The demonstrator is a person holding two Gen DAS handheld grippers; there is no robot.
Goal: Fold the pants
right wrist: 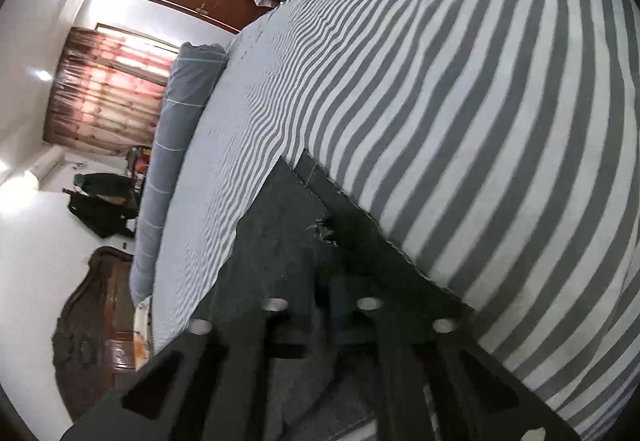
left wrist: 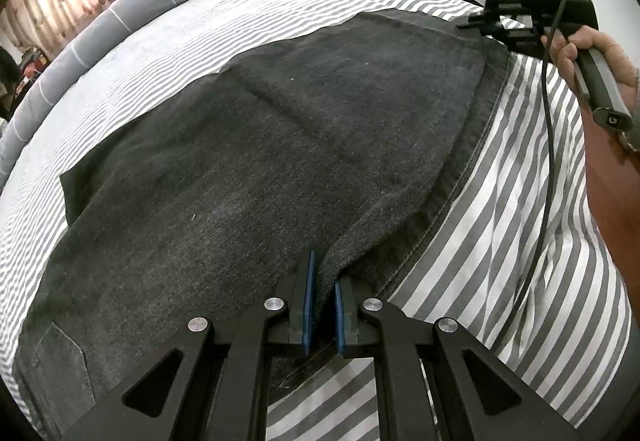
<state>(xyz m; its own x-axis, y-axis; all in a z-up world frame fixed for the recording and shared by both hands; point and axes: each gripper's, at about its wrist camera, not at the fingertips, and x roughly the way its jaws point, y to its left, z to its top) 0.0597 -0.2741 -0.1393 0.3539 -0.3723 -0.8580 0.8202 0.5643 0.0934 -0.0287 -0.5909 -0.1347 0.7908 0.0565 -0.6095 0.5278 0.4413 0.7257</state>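
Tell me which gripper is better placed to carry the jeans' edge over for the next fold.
Left, probably. The left gripper is already clamped on the jeans at their near edge; the right gripper hangs at the hem end, apparently gripping nothing.

right claw (right wrist: 326,305): blurred, closed | over dark pants (right wrist: 280,241) hem | striped bedsheet (right wrist: 460,101)

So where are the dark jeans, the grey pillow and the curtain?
dark jeans (left wrist: 248,145): left wrist view, middle of the spread cloth.
grey pillow (left wrist: 120,21): left wrist view, its top side.
curtain (right wrist: 108,93): right wrist view, its middle folds.
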